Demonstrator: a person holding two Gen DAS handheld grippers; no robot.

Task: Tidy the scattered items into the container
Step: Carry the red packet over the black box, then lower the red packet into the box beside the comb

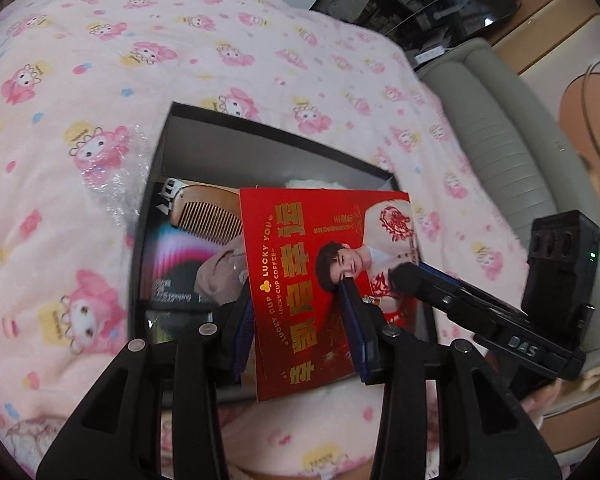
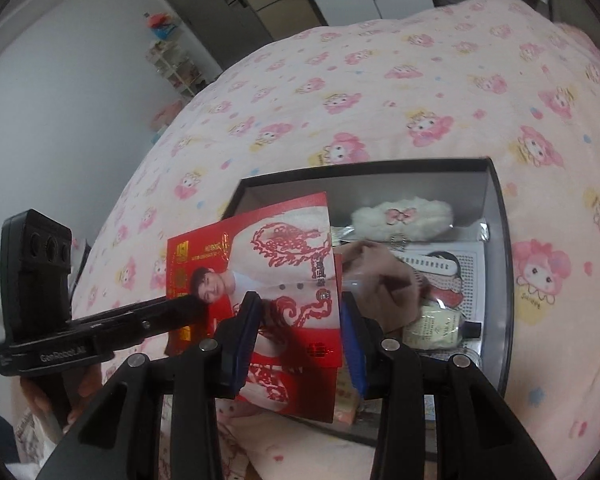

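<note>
Two grippers meet over one red printed card (image 1: 300,240). From the left wrist, we see the left gripper (image 1: 300,328) with its blue pads partly apart. The card's near end lies between them, though we cannot tell whether they press on it. The card hangs tilted above the near half of the dark box (image 1: 220,148), which rests on a pink patterned blanket (image 1: 140,40). A wooden comb (image 1: 208,212) lies inside the box, at its left side. The right gripper (image 1: 404,276) reaches in from the box's right and its tip touches the card.

From the right wrist, its own jaws also stand partly apart astride the card — grip or no grip, we cannot tell. Inside the box, past the card, lie a white fluffy item (image 2: 400,216) and a pale bottle (image 2: 432,328).
</note>
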